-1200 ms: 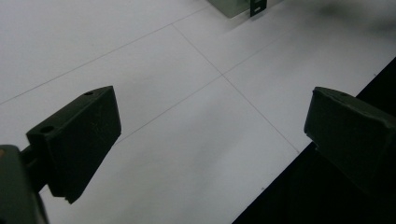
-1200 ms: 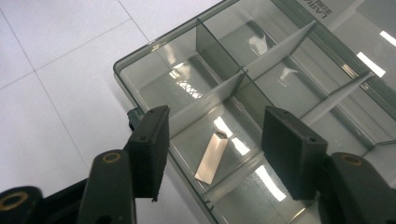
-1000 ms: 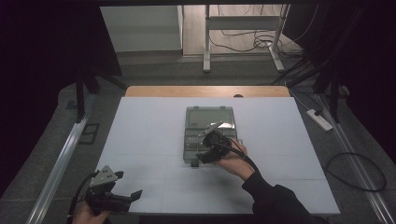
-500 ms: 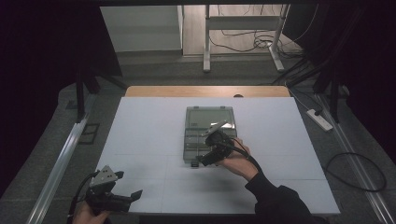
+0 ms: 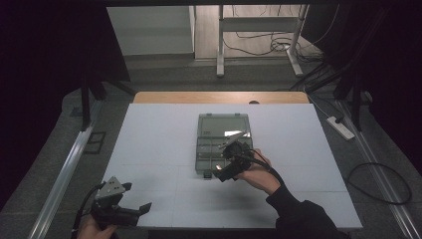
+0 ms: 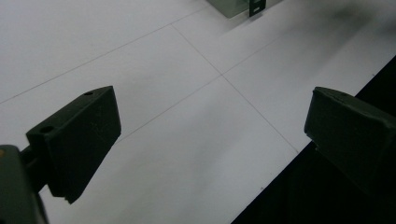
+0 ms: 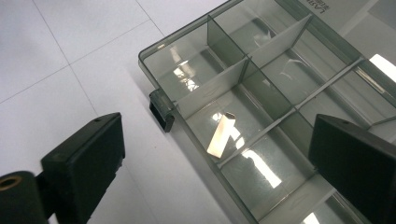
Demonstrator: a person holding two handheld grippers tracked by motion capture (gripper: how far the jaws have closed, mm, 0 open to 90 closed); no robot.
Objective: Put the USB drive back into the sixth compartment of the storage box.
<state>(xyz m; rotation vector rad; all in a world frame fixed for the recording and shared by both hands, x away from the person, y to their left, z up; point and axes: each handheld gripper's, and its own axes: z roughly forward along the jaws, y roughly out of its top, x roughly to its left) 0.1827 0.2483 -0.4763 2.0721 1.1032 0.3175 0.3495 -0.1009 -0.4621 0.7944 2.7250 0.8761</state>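
A clear grey compartment box [image 5: 215, 130] lies open at the table's middle, its lid laid back on the far side. My right gripper [image 5: 225, 168] hovers over the box's near end, open and empty. In the right gripper view its jaws [image 7: 218, 122] stand wide apart above the divided cells [image 7: 261, 70]. A small shiny metal strip [image 7: 220, 136] lies in one cell, close to the black latch [image 7: 162, 111]. My left gripper [image 5: 135, 196] hangs open over the table's near left corner. In the left gripper view it [image 6: 215, 112] has only bare white table between its jaws.
The white table top [image 5: 149, 144] ends at a dark front edge [image 6: 299, 186] right under the left gripper. The box's near corner [image 6: 233, 5] shows far off in the left gripper view. A wooden strip [image 5: 219, 97] borders the far side, with cables and a power strip [image 5: 341, 128] on the floor.
The right hand and its gripper have drifted slightly toward the near side over the box. The left gripper has stayed put.
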